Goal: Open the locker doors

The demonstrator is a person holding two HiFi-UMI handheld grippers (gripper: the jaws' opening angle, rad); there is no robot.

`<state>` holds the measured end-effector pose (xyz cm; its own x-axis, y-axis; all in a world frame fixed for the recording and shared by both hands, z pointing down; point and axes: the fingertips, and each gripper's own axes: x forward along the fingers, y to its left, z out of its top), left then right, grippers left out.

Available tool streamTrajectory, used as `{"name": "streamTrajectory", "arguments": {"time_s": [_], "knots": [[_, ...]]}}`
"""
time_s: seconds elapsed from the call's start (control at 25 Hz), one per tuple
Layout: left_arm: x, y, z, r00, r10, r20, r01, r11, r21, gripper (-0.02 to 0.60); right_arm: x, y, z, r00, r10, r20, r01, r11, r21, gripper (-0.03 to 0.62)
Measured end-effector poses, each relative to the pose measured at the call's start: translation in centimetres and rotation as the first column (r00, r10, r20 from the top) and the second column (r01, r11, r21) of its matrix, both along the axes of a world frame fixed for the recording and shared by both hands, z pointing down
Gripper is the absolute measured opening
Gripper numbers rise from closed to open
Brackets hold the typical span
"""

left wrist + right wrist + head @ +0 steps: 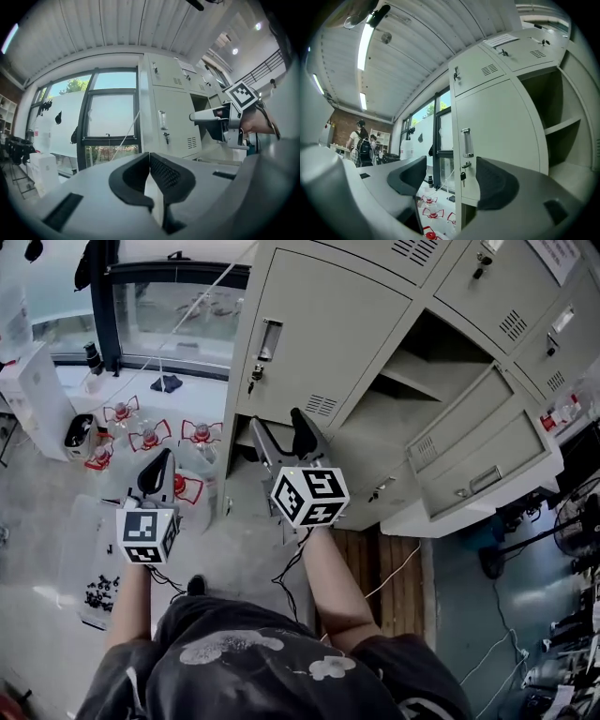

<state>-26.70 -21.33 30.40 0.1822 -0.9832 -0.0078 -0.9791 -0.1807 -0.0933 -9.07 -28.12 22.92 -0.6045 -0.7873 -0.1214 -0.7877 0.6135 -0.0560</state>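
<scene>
my right claw (pixel 450 180) is spread wide and empty, aimed at the handle (pixel 467 143) on the closed locker door (pixel 501 131) ahead so i can hook it; left claw (pixel 150 176) is pinched together, holding nothing.

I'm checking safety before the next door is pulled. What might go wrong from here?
The key hanging below the handle of the closed door may snag the right gripper's open fingers. The open door juts out just right of that gripper; a sideways swing may hit it. Bottles on the floor left of the lockers are a trip risk.
</scene>
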Motion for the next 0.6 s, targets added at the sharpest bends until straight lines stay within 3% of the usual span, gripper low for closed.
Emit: {"name": "streamTrajectory", "arguments": {"time_s": [0.32,0.6], "knots": [[-1.5,-8.5,-0.5,0.993,0.119,-0.013,-0.119,0.993,-0.001,0.009,-3.5,-6.6,-1.0,0.998,0.062,-0.029,-0.062,0.998,0.011,0.318],[-2.5,-12.3,-0.5,0.983,0.183,-0.033,-0.183,0.983,0.003,0.009,-5.9,-9.8,-1.9,0.995,0.091,-0.046,-0.089,0.995,0.032,0.318]]}}
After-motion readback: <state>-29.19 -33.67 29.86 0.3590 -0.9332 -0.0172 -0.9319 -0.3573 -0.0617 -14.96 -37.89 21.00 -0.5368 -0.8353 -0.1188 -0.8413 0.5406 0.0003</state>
